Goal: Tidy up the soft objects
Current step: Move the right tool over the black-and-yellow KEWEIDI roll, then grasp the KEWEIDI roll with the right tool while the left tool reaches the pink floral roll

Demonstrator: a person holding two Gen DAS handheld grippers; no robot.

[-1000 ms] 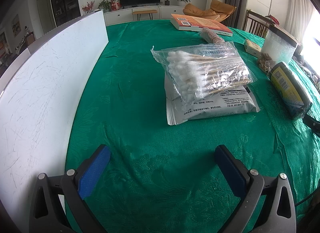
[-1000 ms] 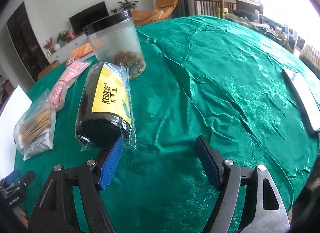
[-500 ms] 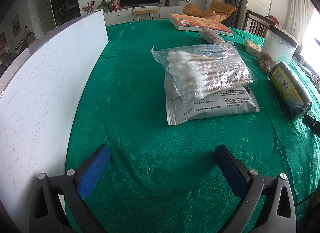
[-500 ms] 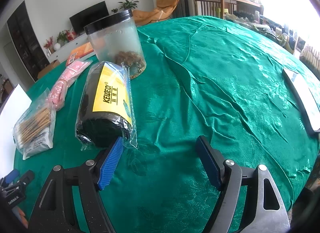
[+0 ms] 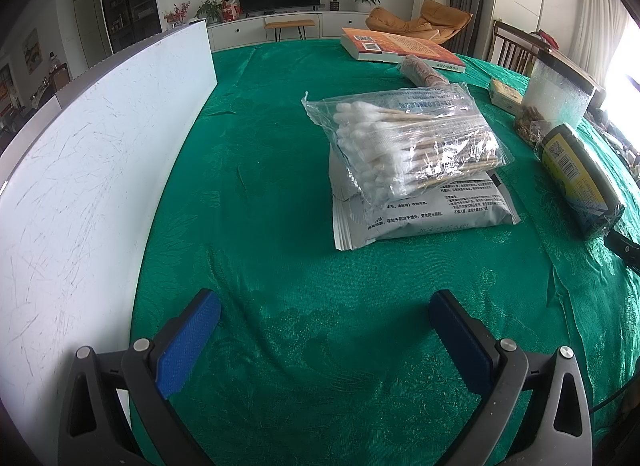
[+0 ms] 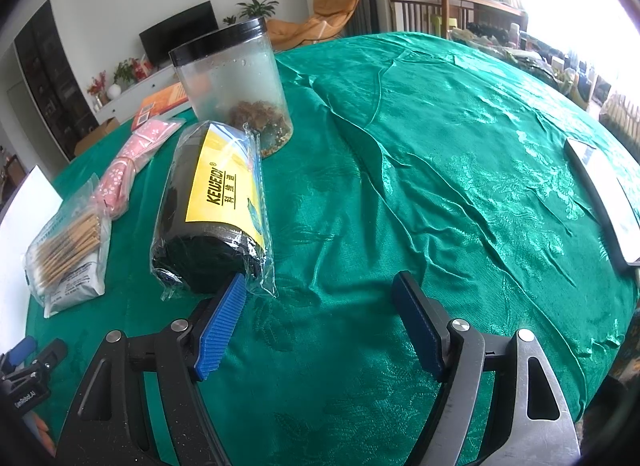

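I see the green-clothed table (image 5: 256,169) filling both wrist views, with a white board (image 5: 80,169) standing along its left edge. My left gripper (image 5: 324,330) hangs over bare cloth near the near edge, jaws spread wide and holding nothing; the task's things lie well ahead of it, toward the table's middle. My right gripper (image 6: 320,318) is likewise wide open and empty.

The black roll with the yellow label (image 6: 216,205), sealed in clear film, lies just ahead of my right gripper's left finger; the blue pad overlaps the wrapper's corner in the view, and I cannot tell whether they touch. Behind the roll stands a clear jar with a black lid (image 6: 236,85), brown bits at its bottom. In the left view the roll (image 5: 576,177) is cut off by the right rim.

The bag of cotton swabs (image 5: 408,145) rests on top of a grey printed pouch (image 5: 432,213); the pouch's print is too small for me to read. Farther back lie a pink patterned packet (image 6: 128,165) and an orange book (image 5: 400,45) near the far edge. A flat pale object (image 6: 604,201) at the right edge is cropped and unclear.
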